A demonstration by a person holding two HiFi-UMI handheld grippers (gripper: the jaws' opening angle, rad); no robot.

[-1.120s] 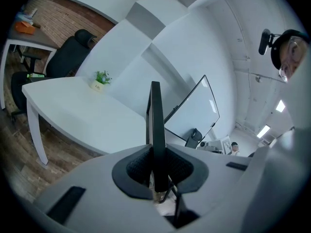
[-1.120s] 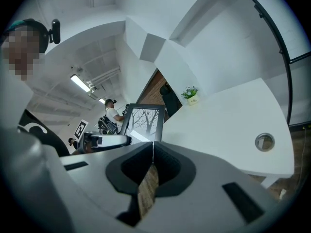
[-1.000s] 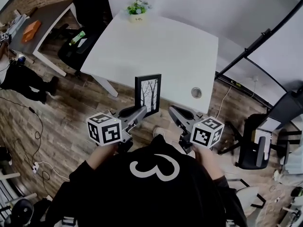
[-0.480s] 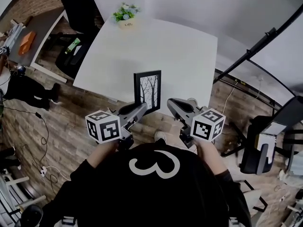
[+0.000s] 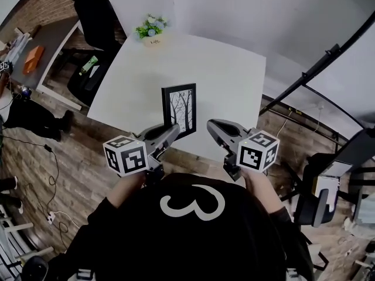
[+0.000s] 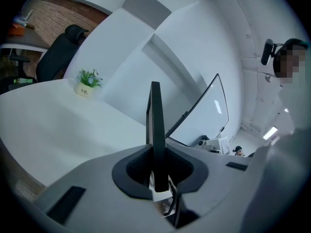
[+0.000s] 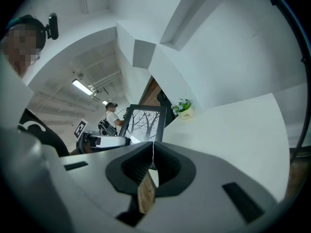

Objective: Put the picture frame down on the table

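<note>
The picture frame (image 5: 179, 110) is black with a bare-tree print and stands upright in the air over the near edge of the white table (image 5: 228, 75). My left gripper (image 5: 170, 134) is shut on its lower left side. In the left gripper view the frame (image 6: 155, 125) shows edge-on, clamped between the pads. My right gripper (image 5: 212, 125) hovers just right of the frame, apart from it, with its jaws shut on nothing. From the right gripper view the frame (image 7: 143, 123) shows face-on beyond the closed tips (image 7: 153, 147).
A small potted plant (image 5: 153, 30) stands at the table's far edge. A black office chair (image 5: 94, 4) and a second desk (image 5: 41, 51) are at the left. A dark slanted pole (image 5: 316, 75) and another chair (image 5: 319, 198) are at the right. Wooden floor lies under me.
Both grippers and the frame have moved forward towards the table, from over the floor to over its near edge. The left grip on the frame is unchanged.
</note>
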